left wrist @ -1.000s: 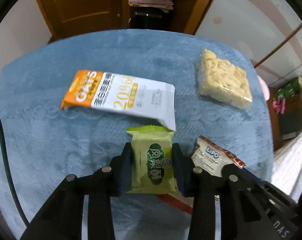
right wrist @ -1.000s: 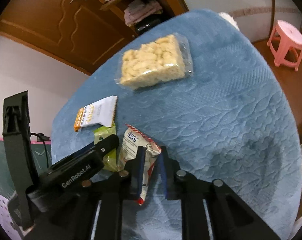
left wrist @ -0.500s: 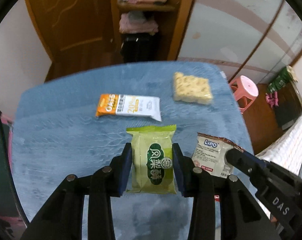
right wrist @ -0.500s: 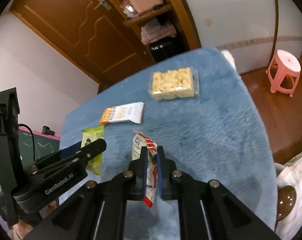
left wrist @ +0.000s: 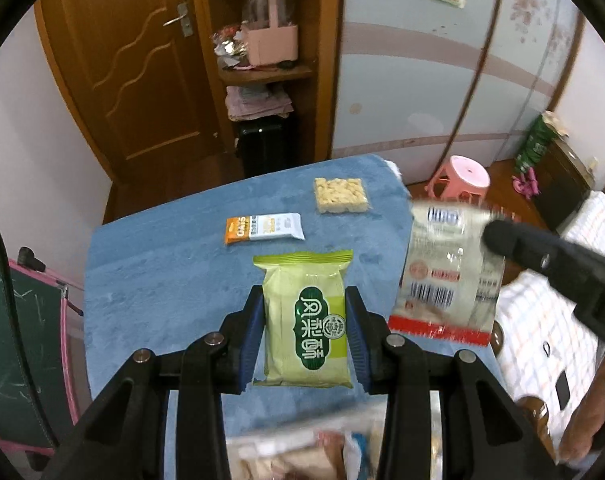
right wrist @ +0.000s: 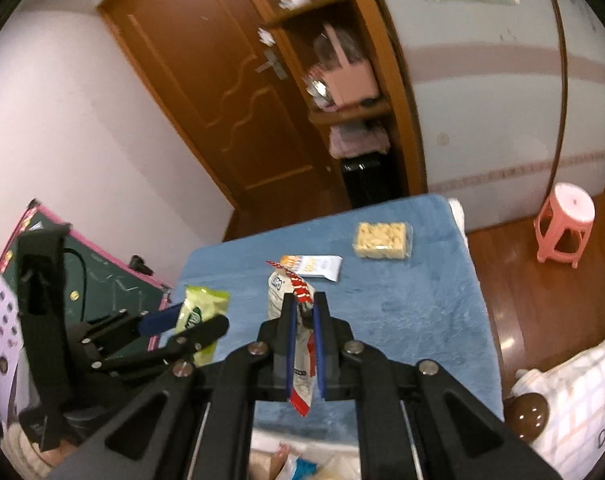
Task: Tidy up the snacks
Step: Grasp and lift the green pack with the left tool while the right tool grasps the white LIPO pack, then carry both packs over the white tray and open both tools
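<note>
My left gripper (left wrist: 305,312) is shut on a green snack packet (left wrist: 306,320), held high above the blue table (left wrist: 150,264). My right gripper (right wrist: 305,312) is shut on a white and red Lipo packet (right wrist: 290,292), also lifted; it shows blurred at the right of the left wrist view (left wrist: 446,272). An orange and white oats bar (left wrist: 264,228) and a clear pack of puffed snacks (left wrist: 341,195) lie on the far part of the table. They also show in the right wrist view, bar (right wrist: 316,266) and pack (right wrist: 381,239).
Blurred snack packets (left wrist: 302,452) lie below the grippers at the near edge. A pink stool (right wrist: 564,220) stands on the wooden floor at the right. A wooden door (left wrist: 130,72) and shelf (left wrist: 262,72) stand behind the table. A chalkboard (left wrist: 18,344) is at the left.
Both grippers have risen and pulled back from the table with their packets; the table and the two lying snacks look much smaller. Blurred packets have come into view below.
</note>
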### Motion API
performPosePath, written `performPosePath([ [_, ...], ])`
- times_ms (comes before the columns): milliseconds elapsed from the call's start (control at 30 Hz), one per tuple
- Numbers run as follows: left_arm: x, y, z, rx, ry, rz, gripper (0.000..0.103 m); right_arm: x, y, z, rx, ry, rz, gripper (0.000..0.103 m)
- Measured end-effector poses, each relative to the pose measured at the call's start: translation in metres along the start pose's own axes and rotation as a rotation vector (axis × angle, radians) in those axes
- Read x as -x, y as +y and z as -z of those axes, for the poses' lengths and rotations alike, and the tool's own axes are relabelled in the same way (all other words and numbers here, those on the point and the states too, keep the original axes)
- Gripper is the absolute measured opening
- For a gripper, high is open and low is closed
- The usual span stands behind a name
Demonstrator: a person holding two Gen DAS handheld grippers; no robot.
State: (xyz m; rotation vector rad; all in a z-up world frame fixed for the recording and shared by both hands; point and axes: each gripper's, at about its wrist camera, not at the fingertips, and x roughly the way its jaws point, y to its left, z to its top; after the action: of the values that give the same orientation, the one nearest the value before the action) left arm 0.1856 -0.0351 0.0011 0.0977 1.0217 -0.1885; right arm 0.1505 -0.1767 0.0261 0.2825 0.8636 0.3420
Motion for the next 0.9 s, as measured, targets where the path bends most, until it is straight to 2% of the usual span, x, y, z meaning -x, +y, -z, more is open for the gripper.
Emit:
performPosePath([
  [233,0.056,0.001,0.045,-0.050,-0.026,0.022,0.037,0.065,0.034,0.028,0.108,-0.078,-0.041,0.008],
  [500,0.097,0.009,0.114,-0.065,-0.091,0.049,0.037,0.105,0.052,0.089,0.137,-0.101,-0.168,0.008],
  [633,0.097,0.015,0.152,-0.045,-0.113,0.038,0.038,0.110,0.052,0.128,0.120,-0.093,-0.217,0.008],
  [733,0.085,0.017,0.180,-0.035,-0.102,0.055,0.038,0.105,0.046,0.151,0.086,-0.086,-0.208,0.008],
  [900,0.047,0.015,0.215,-0.014,0.000,0.033,0.038,0.079,0.027,0.184,0.001,0.011,-0.175,0.008],
])
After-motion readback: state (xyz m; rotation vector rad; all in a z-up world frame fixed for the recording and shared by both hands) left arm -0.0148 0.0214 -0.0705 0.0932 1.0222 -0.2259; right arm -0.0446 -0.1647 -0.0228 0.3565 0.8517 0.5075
